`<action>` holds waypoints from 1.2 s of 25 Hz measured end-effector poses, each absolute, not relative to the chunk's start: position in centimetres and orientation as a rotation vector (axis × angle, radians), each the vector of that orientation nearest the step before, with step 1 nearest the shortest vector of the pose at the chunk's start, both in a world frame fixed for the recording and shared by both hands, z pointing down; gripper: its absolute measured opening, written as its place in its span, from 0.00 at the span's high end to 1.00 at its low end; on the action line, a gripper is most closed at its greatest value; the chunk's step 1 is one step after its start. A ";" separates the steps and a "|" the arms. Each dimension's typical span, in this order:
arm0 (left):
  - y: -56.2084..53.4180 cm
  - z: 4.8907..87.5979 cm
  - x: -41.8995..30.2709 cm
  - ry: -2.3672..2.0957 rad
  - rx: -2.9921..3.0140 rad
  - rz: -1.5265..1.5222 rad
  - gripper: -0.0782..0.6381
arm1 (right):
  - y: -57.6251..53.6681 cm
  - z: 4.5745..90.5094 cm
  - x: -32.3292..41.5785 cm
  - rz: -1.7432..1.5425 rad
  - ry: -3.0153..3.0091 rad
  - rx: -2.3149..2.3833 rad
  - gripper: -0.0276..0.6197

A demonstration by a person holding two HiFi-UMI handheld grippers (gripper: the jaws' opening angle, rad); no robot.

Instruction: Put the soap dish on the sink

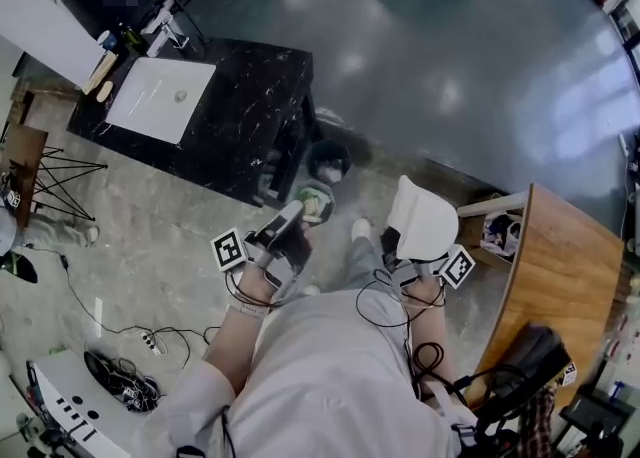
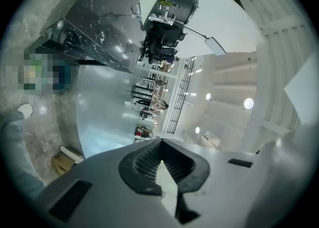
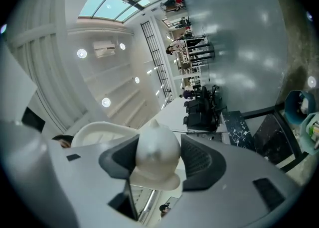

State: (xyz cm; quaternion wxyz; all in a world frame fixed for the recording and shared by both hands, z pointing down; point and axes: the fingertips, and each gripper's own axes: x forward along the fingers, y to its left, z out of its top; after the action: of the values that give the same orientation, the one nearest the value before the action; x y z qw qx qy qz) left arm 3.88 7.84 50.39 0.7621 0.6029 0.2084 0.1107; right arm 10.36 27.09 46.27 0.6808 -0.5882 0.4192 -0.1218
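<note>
The white soap dish [image 1: 421, 219] is held up in front of the person, with my right gripper [image 1: 415, 256] shut on it. In the right gripper view a rounded foot of the soap dish [image 3: 157, 152] is pinched between the dark pads [image 3: 199, 160]. The white sink [image 1: 160, 97] is set into a black marble counter [image 1: 255, 96] at the far left, well away from both grippers. My left gripper [image 1: 289, 216] is shut and holds nothing. Its pads [image 2: 144, 165] meet at the tips in the left gripper view, which looks across the marble counter [image 2: 97, 30].
Bottles and a wooden piece [image 1: 105, 71] stand beside the sink. A dark bin [image 1: 328, 159] and a green-lined bin [image 1: 314, 203] sit by the counter's near corner. A wooden table [image 1: 560, 276] is at the right. Cables and a power strip [image 1: 150, 342] lie on the floor at the left.
</note>
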 end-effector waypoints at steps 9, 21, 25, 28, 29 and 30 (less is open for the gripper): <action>9.1 49.1 11.2 0.376 1.357 0.154 0.88 | 26.6 45.8 19.8 -0.380 1.029 -1.251 0.56; 9.9 48.1 17.0 0.233 1.390 0.018 0.88 | 24.8 45.4 28.8 -0.533 1.136 -1.127 0.56; 9.3 48.2 17.4 0.202 1.394 -0.018 0.88 | 23.9 45.8 30.2 -0.556 1.135 -1.102 0.56; 8.5 48.4 17.1 0.173 1.392 -0.038 0.88 | 23.1 46.2 30.7 -0.580 1.146 -1.099 0.56; 8.1 48.5 17.1 0.166 1.391 -0.044 0.88 | 22.7 46.2 30.9 -0.587 1.150 -1.097 0.56; 7.7 48.6 17.0 0.160 1.390 -0.049 0.88 | 22.2 46.2 31.0 -0.592 1.155 -1.095 0.56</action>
State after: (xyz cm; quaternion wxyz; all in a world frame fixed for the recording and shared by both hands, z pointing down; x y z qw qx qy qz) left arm 17.02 7.73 48.60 0.7649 0.6396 0.0736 -0.0224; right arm 30.97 22.19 46.25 0.6607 -0.4842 0.5104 -0.2618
